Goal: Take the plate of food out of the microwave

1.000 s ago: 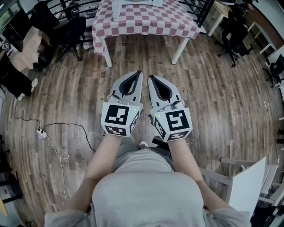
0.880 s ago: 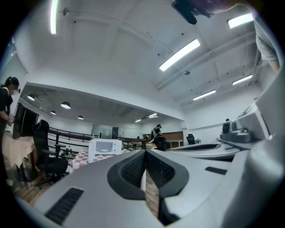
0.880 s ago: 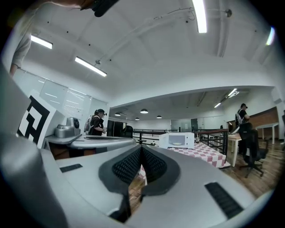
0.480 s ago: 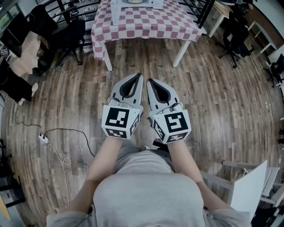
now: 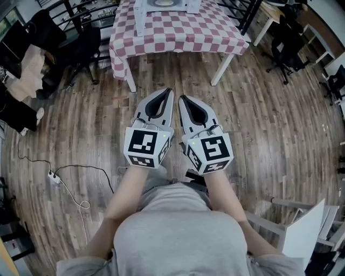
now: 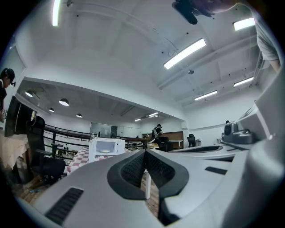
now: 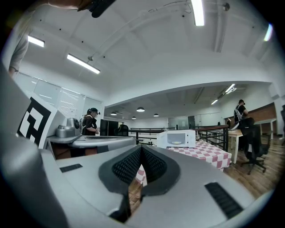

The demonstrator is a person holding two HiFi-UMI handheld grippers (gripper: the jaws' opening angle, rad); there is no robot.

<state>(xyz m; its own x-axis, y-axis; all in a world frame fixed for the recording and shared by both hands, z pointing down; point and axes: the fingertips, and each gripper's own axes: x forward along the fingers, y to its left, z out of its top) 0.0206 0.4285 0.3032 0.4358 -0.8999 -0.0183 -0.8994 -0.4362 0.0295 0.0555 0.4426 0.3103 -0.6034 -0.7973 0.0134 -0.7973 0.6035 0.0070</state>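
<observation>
A white microwave stands on the table with the red-and-white checked cloth, at the top edge of the head view. Its door is open, and a plate lies inside; the left gripper view shows the plate too. My left gripper and right gripper are held side by side over the wooden floor, short of the table, pointing level at it. Both are shut, tips touching, with nothing between them. The left gripper and right gripper look towards the microwave.
Black office chairs stand left and right of the table. A power strip with its cable lies on the floor at the left. A white board leans at lower right. People stand far back in the room.
The table and microwave have come nearer and slid down the head view. Both grippers have travelled forward together, still shut.
</observation>
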